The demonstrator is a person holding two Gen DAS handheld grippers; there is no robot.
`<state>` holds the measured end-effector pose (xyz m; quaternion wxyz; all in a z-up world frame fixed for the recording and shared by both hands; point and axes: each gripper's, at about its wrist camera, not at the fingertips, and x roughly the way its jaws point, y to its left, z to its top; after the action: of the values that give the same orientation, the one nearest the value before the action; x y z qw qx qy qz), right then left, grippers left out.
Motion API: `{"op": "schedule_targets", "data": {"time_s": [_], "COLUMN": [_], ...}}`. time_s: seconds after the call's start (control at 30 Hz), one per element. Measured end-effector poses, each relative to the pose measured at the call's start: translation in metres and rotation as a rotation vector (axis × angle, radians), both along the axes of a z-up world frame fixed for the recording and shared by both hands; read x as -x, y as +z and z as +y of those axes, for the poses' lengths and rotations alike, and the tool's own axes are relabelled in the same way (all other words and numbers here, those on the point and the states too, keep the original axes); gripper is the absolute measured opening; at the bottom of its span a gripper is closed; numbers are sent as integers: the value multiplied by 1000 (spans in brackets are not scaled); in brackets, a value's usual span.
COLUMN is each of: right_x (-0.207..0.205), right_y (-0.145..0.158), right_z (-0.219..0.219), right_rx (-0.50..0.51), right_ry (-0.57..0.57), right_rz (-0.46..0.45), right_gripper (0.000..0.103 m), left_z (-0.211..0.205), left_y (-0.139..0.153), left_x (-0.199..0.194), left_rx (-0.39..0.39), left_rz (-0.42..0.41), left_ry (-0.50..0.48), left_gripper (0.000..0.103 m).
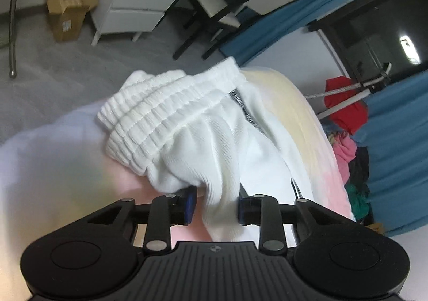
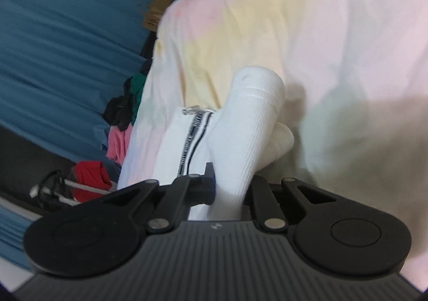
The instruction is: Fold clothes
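Observation:
White trousers (image 1: 214, 135) with a ribbed elastic waistband (image 1: 160, 113) and a black-striped side trim lie bunched on a pastel bed sheet (image 1: 297, 103). My left gripper (image 1: 216, 206) is open. A fold of the white cloth runs between its blue pads, and a gap shows at the left pad. In the right wrist view, my right gripper (image 2: 230, 191) is shut on a ribbed white trouser leg (image 2: 248, 119), which lifts off the sheet (image 2: 307, 20). The striped trim (image 2: 192, 137) lies to its left. The cloth hides the right pad.
Past the bed's edge are grey floor, a cardboard box (image 1: 68, 9), a white drawer desk (image 1: 139, 1) and a chair (image 1: 240, 4). A pile of red, pink, green and dark clothes (image 1: 347, 119) (image 2: 117, 137) lies beside the bed by blue curtains (image 1: 396, 127) (image 2: 53, 46).

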<state>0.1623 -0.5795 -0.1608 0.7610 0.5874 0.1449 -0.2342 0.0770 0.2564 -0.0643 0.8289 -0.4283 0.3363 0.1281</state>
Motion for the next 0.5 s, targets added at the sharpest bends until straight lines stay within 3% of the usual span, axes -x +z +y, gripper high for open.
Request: {"op": "schedule_targets", "data": {"time_s": [0.07, 0.13, 0.17, 0.27, 0.37, 0.5], "right_x": [0, -2, -3, -5, -5, -9], "right_y": [-2, 0, 2, 2, 2, 6], "right_z": [0, 2, 3, 4, 4, 6], "right_rx": [-17, 4, 18, 25, 20, 80], "right_ry": [-4, 5, 12, 16, 9, 31], "right_rz": [-5, 4, 11, 12, -1, 17], "right_gripper": [11, 11, 11, 11, 11, 11], "left_z": [-10, -28, -38, -68, -96, -151], "left_y": [9, 19, 24, 47, 67, 81], "left_x": [7, 13, 15, 29, 39, 21], "left_rx": [-82, -215, -290, -501, -605, -685], "left_rz": [22, 76, 100, 77, -25, -111], "left_ry": [-21, -54, -62, -42, -63, -181], "left_gripper": [53, 76, 80, 82, 87, 91]}}
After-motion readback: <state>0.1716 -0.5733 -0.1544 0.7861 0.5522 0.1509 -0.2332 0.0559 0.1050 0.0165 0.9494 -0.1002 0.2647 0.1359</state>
